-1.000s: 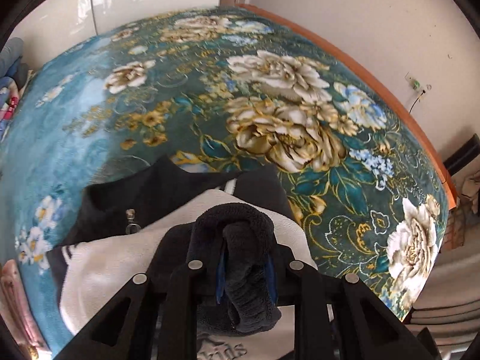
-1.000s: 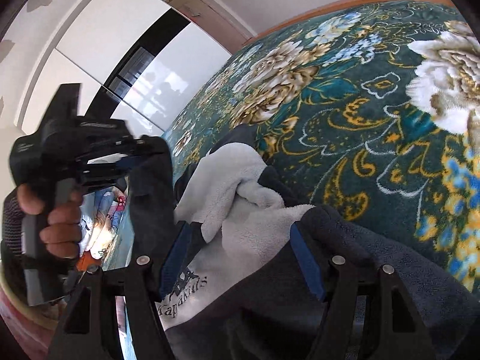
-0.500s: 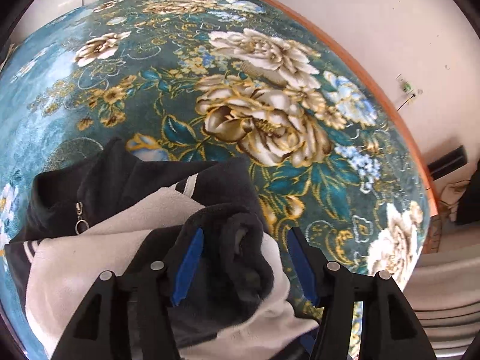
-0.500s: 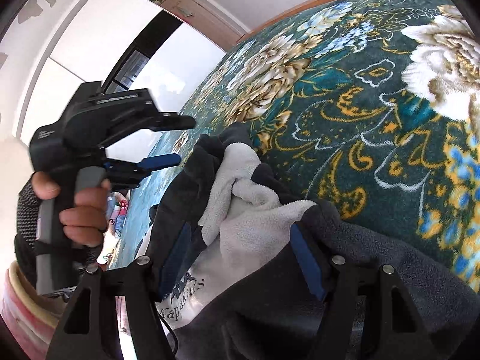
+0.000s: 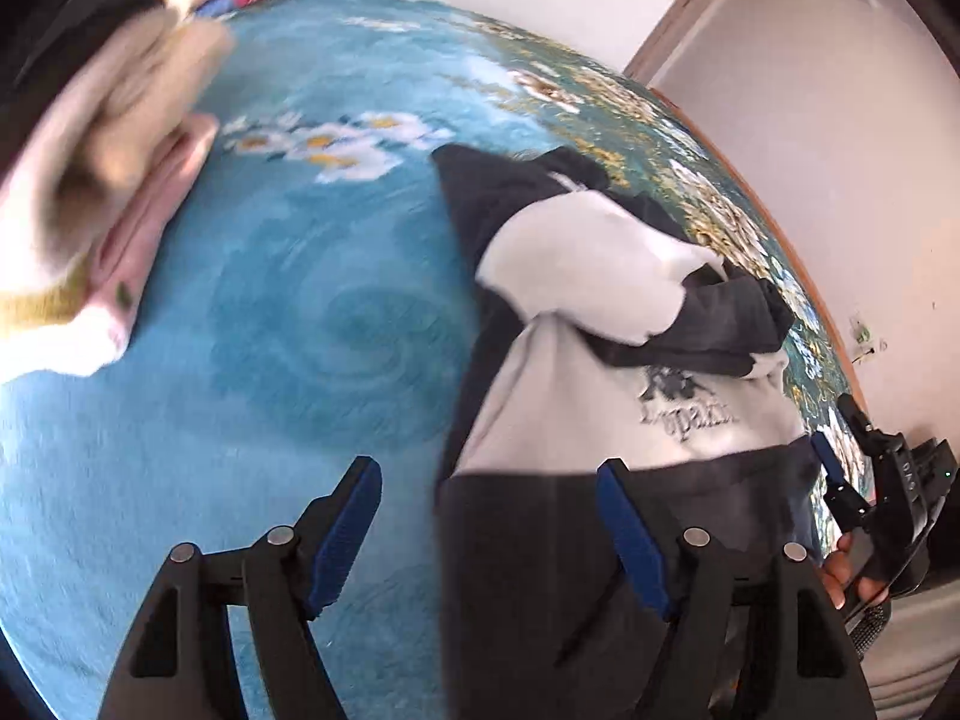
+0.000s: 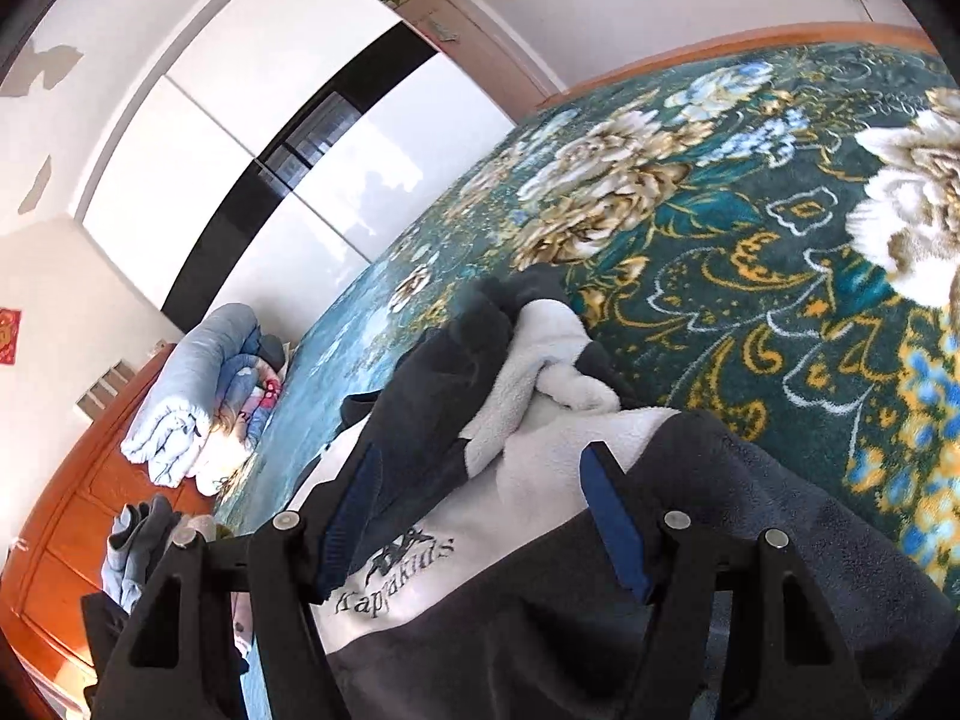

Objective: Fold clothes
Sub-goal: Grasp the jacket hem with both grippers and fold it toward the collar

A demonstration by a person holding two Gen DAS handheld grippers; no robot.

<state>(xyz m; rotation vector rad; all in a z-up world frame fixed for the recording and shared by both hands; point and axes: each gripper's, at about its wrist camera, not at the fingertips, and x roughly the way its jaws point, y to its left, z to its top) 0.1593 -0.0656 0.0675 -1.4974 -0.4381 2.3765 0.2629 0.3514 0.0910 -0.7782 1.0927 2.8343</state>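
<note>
A: Where does the fleece jacket (image 5: 606,372) lie from the left hand-held gripper (image 5: 489,531)?

B: Ahead and to its right, on the bed (image 5: 288,360). Its dark hem edge runs right under the right-hand blue pad, the left pad is over bare blanket. The jaws have just been opening; they stand spread, with nothing pinched.

A: And its long axis?

B: From the hem near both tools away to the collar, roughly along the line the left tool looks.

A: The right hand-held gripper (image 6: 480,516)?

B: Spread too, hovering over the jacket's white chest panel and logo; I judge the pads don't press on it. It's the nearer one to the folded-in sleeve (image 6: 444,414).

A: So the next fold?

B: Probably from the hem, which both can reach.

A: Any containers?

B: None. Only folded clothes (image 5: 114,222) to the left and rolled bedding (image 6: 192,402) at the bed's far end.
</note>
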